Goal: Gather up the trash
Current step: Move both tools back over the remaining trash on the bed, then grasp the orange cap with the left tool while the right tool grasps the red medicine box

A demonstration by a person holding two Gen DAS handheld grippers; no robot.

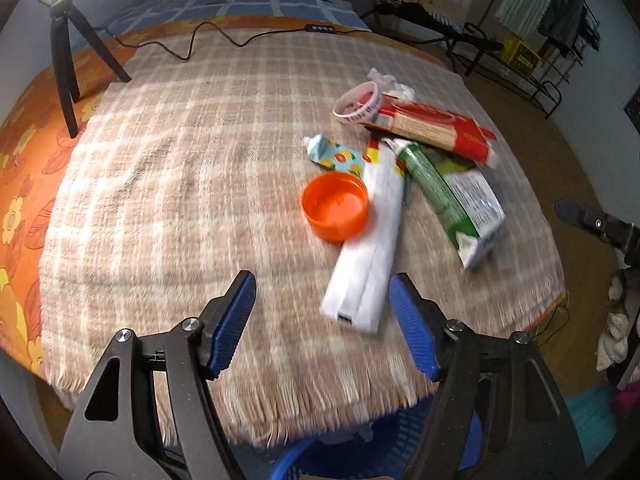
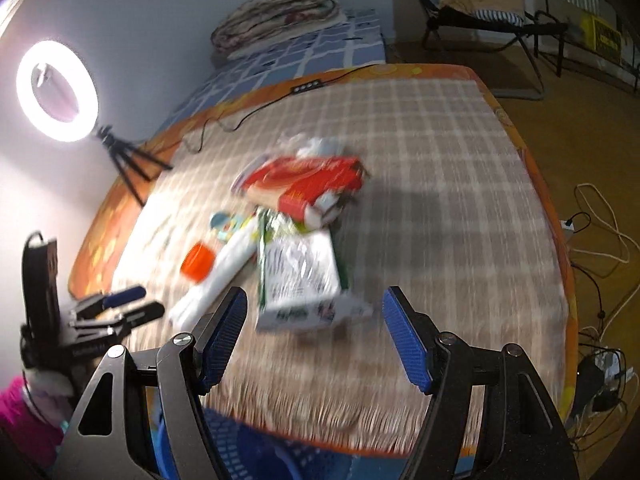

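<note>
The left gripper and right gripper both gape wide, holding nothing, above a blue basket at the near edge of the checked blanket. Farther right lies the trash: white wrapper, orange lid, green-and-white packet, red pasta pack.

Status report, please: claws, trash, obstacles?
Left claw open, empty. Right claw open, empty. Trash pile, orange lid included, on the blanket. Nothing in the way.
</note>
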